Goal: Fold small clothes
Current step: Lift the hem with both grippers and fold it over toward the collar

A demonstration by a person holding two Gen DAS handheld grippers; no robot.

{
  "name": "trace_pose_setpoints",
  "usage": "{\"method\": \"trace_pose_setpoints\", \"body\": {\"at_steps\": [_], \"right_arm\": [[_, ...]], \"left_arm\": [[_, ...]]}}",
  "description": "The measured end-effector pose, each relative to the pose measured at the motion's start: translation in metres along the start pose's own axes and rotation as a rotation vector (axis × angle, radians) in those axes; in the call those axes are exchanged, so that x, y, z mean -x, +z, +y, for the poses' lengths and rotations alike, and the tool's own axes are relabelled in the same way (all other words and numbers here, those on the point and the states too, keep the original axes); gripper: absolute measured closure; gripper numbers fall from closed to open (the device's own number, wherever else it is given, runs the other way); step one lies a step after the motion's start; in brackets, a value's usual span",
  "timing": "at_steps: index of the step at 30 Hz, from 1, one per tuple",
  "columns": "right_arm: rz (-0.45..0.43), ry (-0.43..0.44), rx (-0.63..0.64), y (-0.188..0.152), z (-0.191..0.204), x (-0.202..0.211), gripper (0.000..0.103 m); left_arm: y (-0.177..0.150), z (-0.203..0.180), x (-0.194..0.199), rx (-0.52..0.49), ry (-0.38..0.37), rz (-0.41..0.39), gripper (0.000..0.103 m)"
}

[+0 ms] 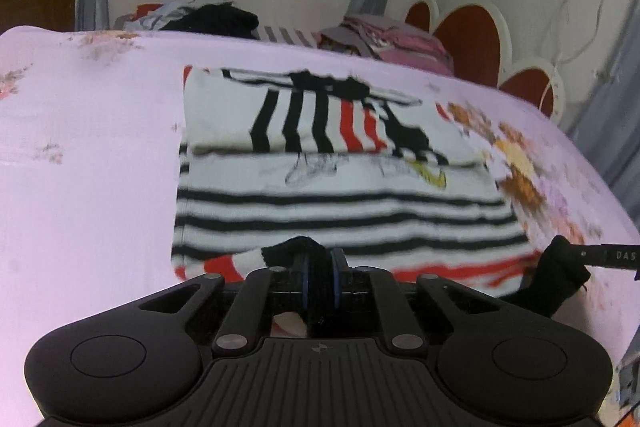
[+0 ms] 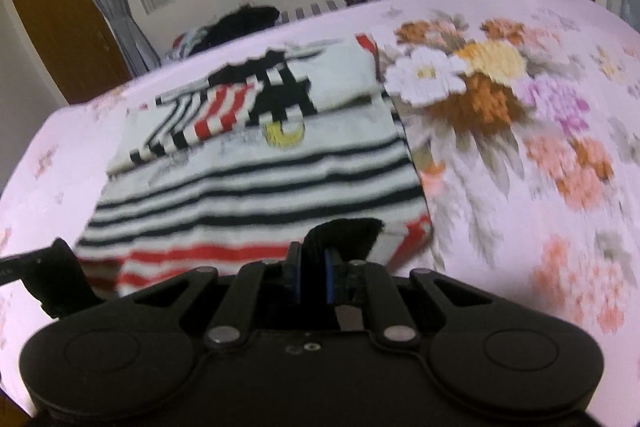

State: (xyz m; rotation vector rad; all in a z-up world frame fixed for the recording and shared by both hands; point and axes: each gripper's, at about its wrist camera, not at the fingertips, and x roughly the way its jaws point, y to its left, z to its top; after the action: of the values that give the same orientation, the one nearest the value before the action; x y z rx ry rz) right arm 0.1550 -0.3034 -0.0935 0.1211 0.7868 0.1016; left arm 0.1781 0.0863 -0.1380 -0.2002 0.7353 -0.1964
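Pinching the striped garment [image 1: 340, 195]'s near hem, my left gripper [image 1: 319, 259] and right gripper [image 2: 314, 259] face its folded far end straight ahead.

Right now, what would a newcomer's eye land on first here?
The striped garment, black, white and red, lies mid-bed, its far part already folded over. The left gripper and right gripper are each shut on its near hem. A bold flower print marks the pink bedsheet beside it.

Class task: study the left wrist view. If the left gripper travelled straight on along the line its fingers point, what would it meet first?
Most likely the striped garment itself: the left gripper is shut on its near hem, with the striped body lying directly ahead on the bed sheet. Depth is unclear.
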Motion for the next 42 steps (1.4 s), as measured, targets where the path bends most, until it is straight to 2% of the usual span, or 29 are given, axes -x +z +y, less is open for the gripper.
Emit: {"method": "trace_pose_setpoints", "body": {"at_steps": [5, 12, 21, 26, 31, 36, 42], "right_arm": [[-0.051, 0.020, -0.006, 0.035, -0.001, -0.011, 0.092], [-0.101, 0.057, -0.025, 0.091, 0.000, -0.048, 0.092], [-0.121, 0.090, -0.059, 0.150, 0.000, -0.107, 0.093], [-0.127, 0.098, -0.084, 0.182, -0.005, -0.142, 0.093], [-0.081, 0.098, -0.154, 0.204, -0.022, -0.185, 0.093], [-0.027, 0.095, -0.236, 0.214, -0.041, -0.223, 0.093], [0.005, 0.089, -0.263, 0.219, -0.048, -0.253, 0.093]], "left_arm": [[0.028, 0.008, -0.013, 0.060, 0.003, -0.046, 0.094], [0.072, 0.017, -0.046, 0.084, 0.045, -0.116, 0.094], [0.124, 0.031, -0.106, 0.150, 0.076, -0.137, 0.094], [0.152, 0.037, -0.147, 0.191, 0.094, -0.130, 0.094], [0.171, 0.048, -0.187, 0.228, 0.133, -0.095, 0.094], [0.183, 0.054, -0.221, 0.223, 0.173, -0.053, 0.094], [0.194, 0.059, -0.246, 0.228, 0.194, -0.026, 0.094]]}}
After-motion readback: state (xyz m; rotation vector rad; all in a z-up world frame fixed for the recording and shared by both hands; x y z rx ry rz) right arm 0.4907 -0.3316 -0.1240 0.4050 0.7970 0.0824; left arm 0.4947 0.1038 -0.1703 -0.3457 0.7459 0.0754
